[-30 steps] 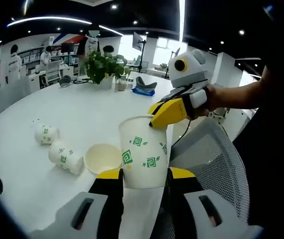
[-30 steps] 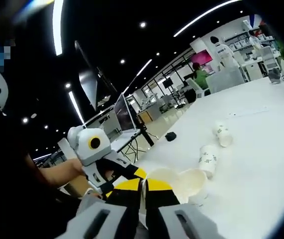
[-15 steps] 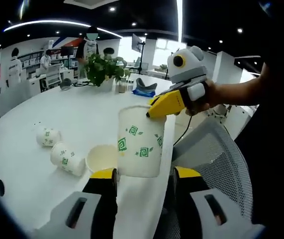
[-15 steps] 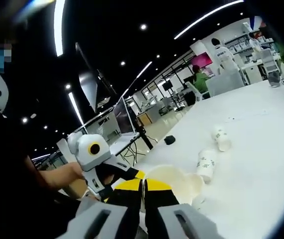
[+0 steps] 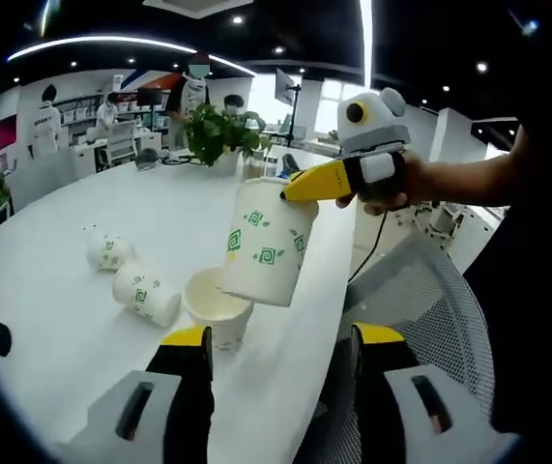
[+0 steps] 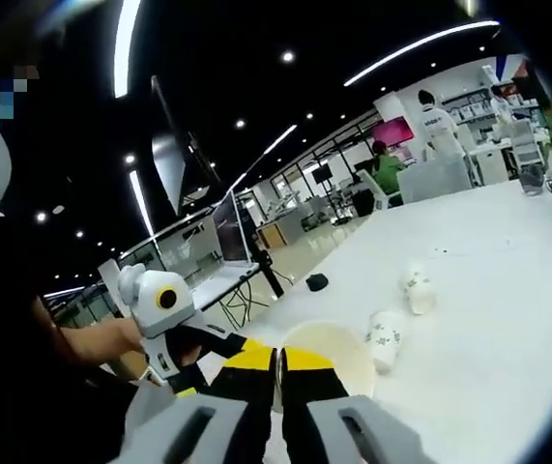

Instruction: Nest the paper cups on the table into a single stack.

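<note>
Nearest in the left gripper view: left gripper point(image 5: 276, 348), jaws spread wide and empty, low at the table edge. Just beyond and between those jaws — upright cup point(image 5: 217, 307) standing mouth-up on the white table point(image 5: 63, 242). Directly above it, lifted cup point(image 5: 262, 254), pinched at the rim by the right gripper point(image 5: 300, 187), which reaches in from the right in a person's hand; right jaws closed on the cup wall, confirmed in the right gripper view, where the right gripper point(image 6: 277, 372) clamps the near rim of the open mouth point(image 6: 324, 353). Long axis of the lifted cup near vertical, slightly tilted, base pointing down and a little off-centre toward the upright cup's mouth, apart from it, not yet inserted. Judged next step: straighten, then lower base-first into the standing cup; right hand far nearer, already holding. Farther left on the table, two more cups on their sides — nearer fallen cup point(image 5: 146, 294) and farther fallen cup point(image 5: 109, 252) — not yet stacked. Beyond, a potted plant point(image 5: 219, 135).
</note>
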